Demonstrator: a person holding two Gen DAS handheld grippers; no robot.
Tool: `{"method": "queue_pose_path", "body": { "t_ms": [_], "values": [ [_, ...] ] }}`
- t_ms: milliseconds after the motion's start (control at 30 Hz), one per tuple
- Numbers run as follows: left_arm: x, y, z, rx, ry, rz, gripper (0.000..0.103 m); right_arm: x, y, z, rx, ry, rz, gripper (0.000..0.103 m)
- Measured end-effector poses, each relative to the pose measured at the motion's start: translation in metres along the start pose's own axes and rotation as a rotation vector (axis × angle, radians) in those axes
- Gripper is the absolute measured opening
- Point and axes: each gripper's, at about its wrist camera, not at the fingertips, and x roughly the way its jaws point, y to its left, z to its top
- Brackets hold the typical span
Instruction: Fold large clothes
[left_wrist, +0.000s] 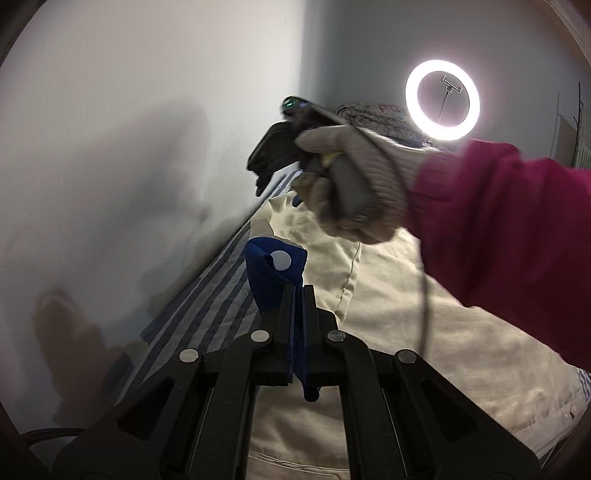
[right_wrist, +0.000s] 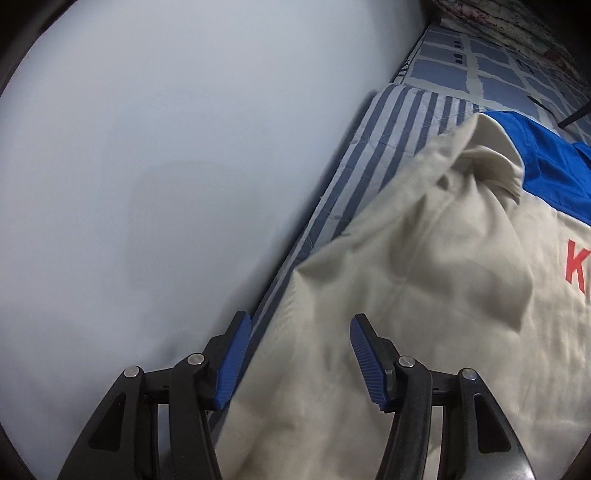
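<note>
A large cream garment (left_wrist: 388, 295) with a blue panel and red lettering lies spread on the striped bed; it also shows in the right wrist view (right_wrist: 424, 295). My left gripper (left_wrist: 298, 291) is shut on a blue piece of the garment with a white snap (left_wrist: 275, 264), held up above the bed. My right gripper (right_wrist: 297, 354) is open and empty, just above the cream cloth near the bed's wall-side edge. In the left wrist view the right gripper (left_wrist: 273, 162) is seen held by a gloved hand (left_wrist: 347, 184), its jaws blurred.
The bed has a blue and white striped sheet (left_wrist: 207, 295), also seen in the right wrist view (right_wrist: 369, 147), running along a white wall (left_wrist: 129, 147). A lit ring light (left_wrist: 442, 99) stands at the far end beside a patterned pillow (left_wrist: 373, 118). A red-sleeved arm (left_wrist: 509, 229) crosses the bed.
</note>
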Motion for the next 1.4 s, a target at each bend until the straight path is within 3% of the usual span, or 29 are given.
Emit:
{"method": "queue_pose_path", "body": {
  "t_ms": [167,233,267,300,333,367,567,800,933,1100,1133,1233,1333,1400],
  "values": [
    [-0.003,0.004,-0.001,-0.007,0.013,-0.017,0.0,0.028,0.006,0.013,0.01,0.037,-0.086,0.061],
    [-0.004,0.007,0.0,-0.002,0.01,-0.015,0.0,0.04,0.007,0.016,0.011,0.06,-0.121,0.055],
    [-0.005,0.009,0.0,0.003,0.008,-0.011,0.0,0.046,0.007,0.016,0.005,0.073,-0.138,0.031],
    [-0.006,0.008,-0.001,0.003,0.008,-0.009,0.0,0.05,0.007,0.016,0.003,0.084,-0.145,0.015],
    [-0.006,0.011,-0.001,0.0,0.013,-0.009,0.0,0.051,0.007,0.015,0.004,0.082,-0.149,0.012],
    [-0.005,0.015,-0.001,-0.008,0.021,-0.008,0.0,0.049,0.007,0.014,0.006,0.072,-0.14,0.0],
    [-0.006,0.031,0.007,-0.024,0.011,0.038,0.0,-0.017,0.002,0.007,0.017,-0.049,-0.009,0.0],
    [-0.031,0.03,0.003,0.065,-0.025,0.063,0.0,-0.119,-0.059,-0.031,0.096,-0.175,0.101,0.0],
    [-0.045,0.015,-0.004,0.16,-0.007,0.017,0.0,-0.139,-0.09,-0.068,0.138,-0.178,0.097,0.0],
    [-0.063,0.0,-0.025,0.231,0.09,-0.08,0.001,-0.154,-0.146,-0.111,0.201,-0.168,0.077,0.0],
    [-0.068,0.001,-0.028,0.223,0.123,-0.117,0.007,-0.157,-0.153,-0.119,0.212,-0.168,0.078,0.0],
    [-0.081,0.014,-0.034,0.139,0.177,-0.202,0.051,-0.158,-0.175,-0.147,0.241,-0.146,0.069,0.0],
    [-0.077,0.034,-0.032,-0.003,0.245,-0.248,0.053,-0.153,-0.192,-0.169,0.243,-0.109,0.036,0.001],
    [-0.064,0.045,-0.03,-0.118,0.288,-0.278,0.053,-0.146,-0.206,-0.179,0.255,-0.085,0.023,0.007]
  ]
}}
